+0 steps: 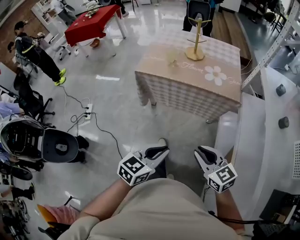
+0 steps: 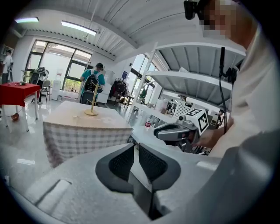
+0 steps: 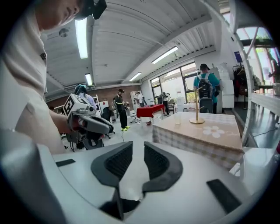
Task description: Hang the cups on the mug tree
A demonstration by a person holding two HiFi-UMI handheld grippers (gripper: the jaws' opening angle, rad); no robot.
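The wooden mug tree (image 1: 196, 41) stands at the far side of a table with a checked, flower-printed cloth (image 1: 178, 82), some way ahead of me across the floor. A small clear cup (image 1: 172, 57) sits on the cloth left of the tree. Both grippers are held close to my body, well short of the table. My left gripper (image 1: 157, 152) is shut and empty; its pads (image 2: 123, 162) meet. My right gripper (image 1: 205, 153) is open a little, with a narrow gap and nothing in it. The tree (image 3: 196, 109) and cup (image 3: 177, 119) show far off in the right gripper view.
White shelving (image 1: 276, 117) runs along my right. A red-clothed table (image 1: 91, 23) and a person in black (image 1: 35, 49) are at the far left. Cables and a power strip (image 1: 86, 115) lie on the floor, with a round black machine (image 1: 42, 140) beside them. Another person (image 1: 199, 10) stands behind the table.
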